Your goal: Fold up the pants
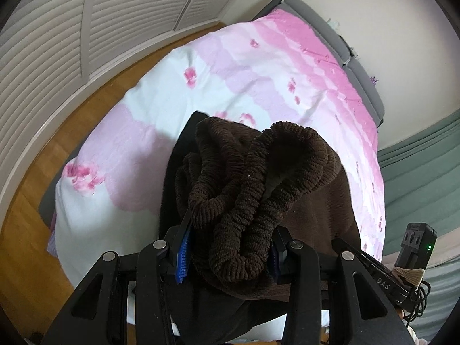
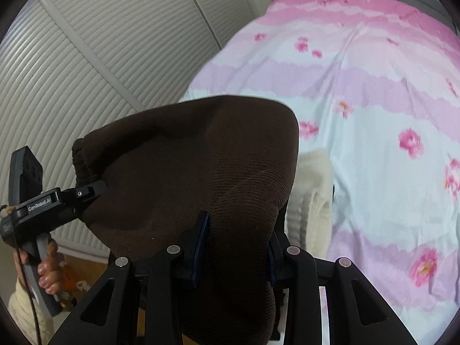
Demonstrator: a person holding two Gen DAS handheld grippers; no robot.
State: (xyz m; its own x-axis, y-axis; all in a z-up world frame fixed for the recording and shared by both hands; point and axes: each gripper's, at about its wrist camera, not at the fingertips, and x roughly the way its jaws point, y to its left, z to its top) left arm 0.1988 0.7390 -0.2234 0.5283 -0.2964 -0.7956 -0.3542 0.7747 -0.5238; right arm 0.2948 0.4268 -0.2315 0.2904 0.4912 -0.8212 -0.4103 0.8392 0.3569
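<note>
The dark brown corduroy pants (image 1: 258, 178) hang in the air above the bed. My left gripper (image 1: 228, 254) is shut on the bunched elastic waistband (image 1: 244, 230), which fills the gap between its blue pads. My right gripper (image 2: 234, 247) is shut on another part of the same pants (image 2: 195, 158), whose fabric drapes over its fingers. The left gripper also shows in the right wrist view (image 2: 95, 188), pinching the waistband end at the left. The right gripper's body shows at the right edge of the left wrist view (image 1: 414, 247). The fingertips of both grippers are hidden by fabric.
A bed with a pink and pale blue flowered cover (image 1: 258, 66) lies below and ahead. A cream folded garment (image 2: 313, 195) lies on the bed beside the pants. White louvred doors (image 1: 57, 34) stand to the left over a wooden floor (image 1: 26, 258). A grey headboard (image 1: 365, 80) is at the far end.
</note>
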